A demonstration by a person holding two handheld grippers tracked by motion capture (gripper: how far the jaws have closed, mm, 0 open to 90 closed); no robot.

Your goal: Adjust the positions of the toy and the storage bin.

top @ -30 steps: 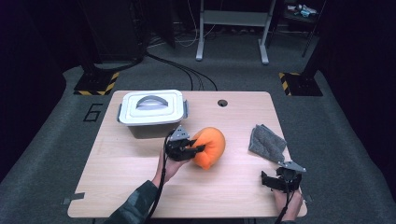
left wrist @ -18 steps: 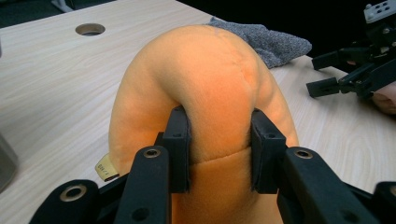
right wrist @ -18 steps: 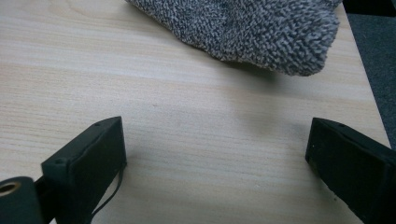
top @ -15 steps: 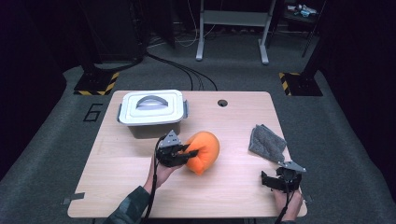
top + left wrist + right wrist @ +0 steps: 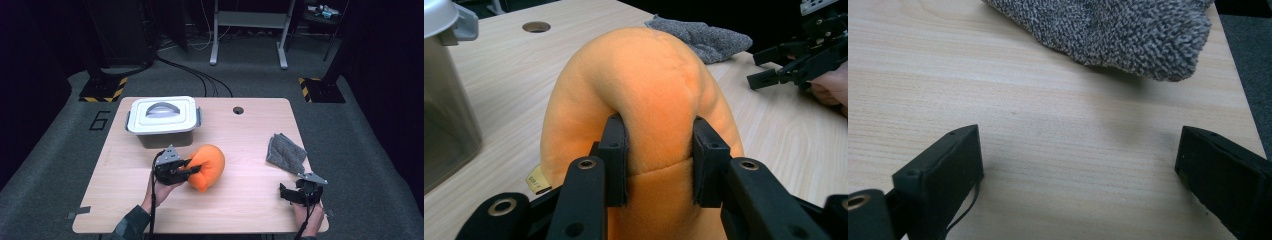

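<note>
- Left gripper [image 5: 659, 150] is clamped on a soft orange plush cushion [image 5: 649, 90]; both jaws press deep into the fabric, pinching a fold between them.
- The cushion [image 5: 206, 166] sits on the light wooden bench [image 5: 250, 210], near its middle, just in front of a grey lidded plastic box [image 5: 162, 120].
- Right gripper [image 5: 1078, 170] has its jaws spread wide, holding nothing, low over bare bench near the front right corner [image 5: 298, 192].
- A grey knitted cloth [image 5: 1108, 30] lies just beyond the right gripper, not touched by it.
</note>
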